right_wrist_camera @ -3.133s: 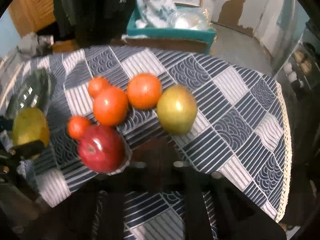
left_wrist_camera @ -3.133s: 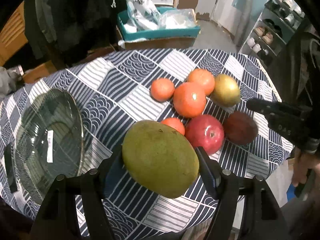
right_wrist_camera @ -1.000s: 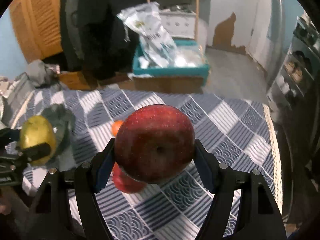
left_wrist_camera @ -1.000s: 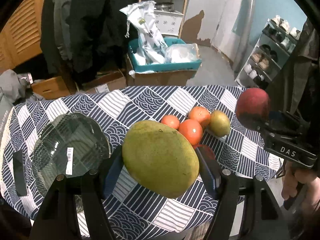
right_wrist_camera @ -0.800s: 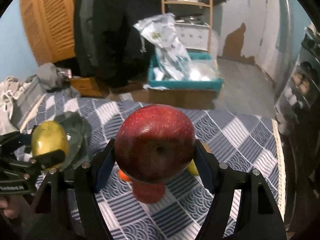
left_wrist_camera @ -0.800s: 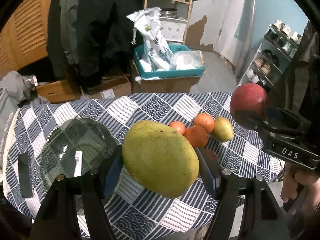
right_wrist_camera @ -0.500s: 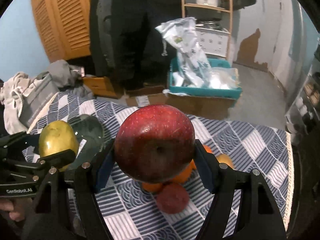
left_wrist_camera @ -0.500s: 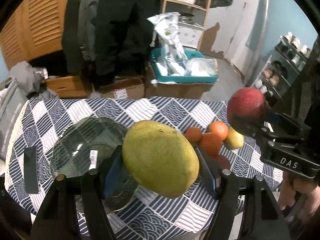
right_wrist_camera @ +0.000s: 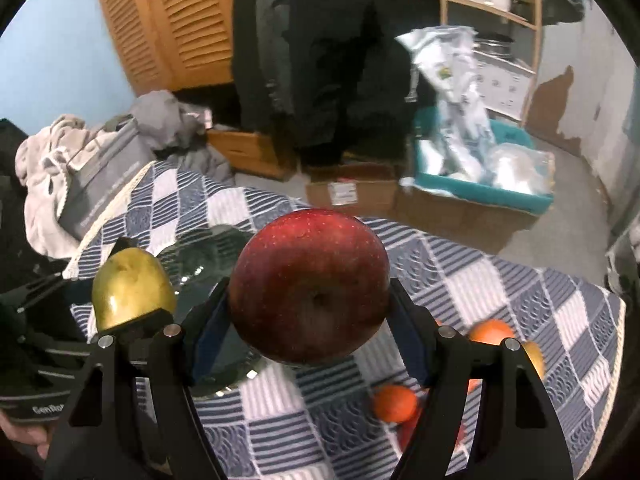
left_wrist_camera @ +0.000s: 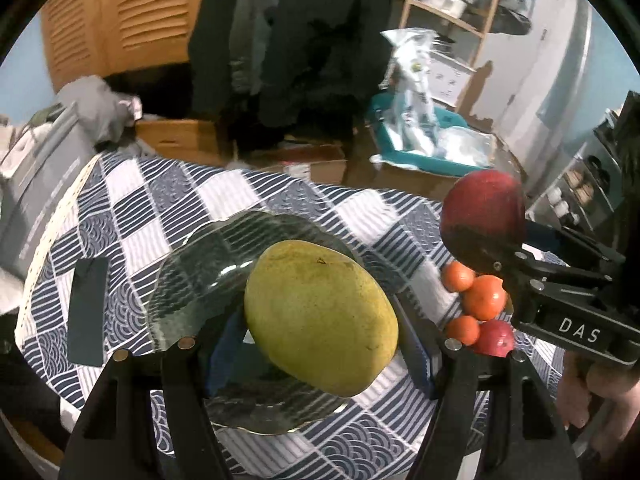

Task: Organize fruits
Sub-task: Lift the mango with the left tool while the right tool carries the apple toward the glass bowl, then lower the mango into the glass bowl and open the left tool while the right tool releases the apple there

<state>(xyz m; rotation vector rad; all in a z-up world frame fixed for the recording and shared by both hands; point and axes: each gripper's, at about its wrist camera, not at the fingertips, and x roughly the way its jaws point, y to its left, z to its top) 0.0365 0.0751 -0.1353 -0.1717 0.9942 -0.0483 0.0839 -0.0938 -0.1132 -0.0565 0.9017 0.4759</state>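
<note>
My left gripper (left_wrist_camera: 320, 320) is shut on a green mango (left_wrist_camera: 320, 316) and holds it above a clear glass plate (left_wrist_camera: 192, 272) on the blue-and-white checked tablecloth (left_wrist_camera: 160, 192). My right gripper (right_wrist_camera: 310, 312) is shut on a red apple (right_wrist_camera: 310, 284), held in the air right of the plate; the apple also shows in the left wrist view (left_wrist_camera: 482, 216). The mango also shows in the right wrist view (right_wrist_camera: 132, 288). Several oranges (left_wrist_camera: 482, 296) and a second red apple (left_wrist_camera: 496, 338) lie together on the cloth at the right.
A dark flat phone-like object (left_wrist_camera: 88, 304) lies on the cloth left of the plate. Beyond the table stand cardboard boxes (left_wrist_camera: 320, 160), a teal bin with bags (left_wrist_camera: 424, 136), hanging coats (left_wrist_camera: 296, 40) and a grey case (left_wrist_camera: 36, 208) at the left edge.
Both grippers have swung left with their fruit. The mango now hangs over the glass plate, and the apple has come closer to the plate. The fruit pile has slid to the right of view.
</note>
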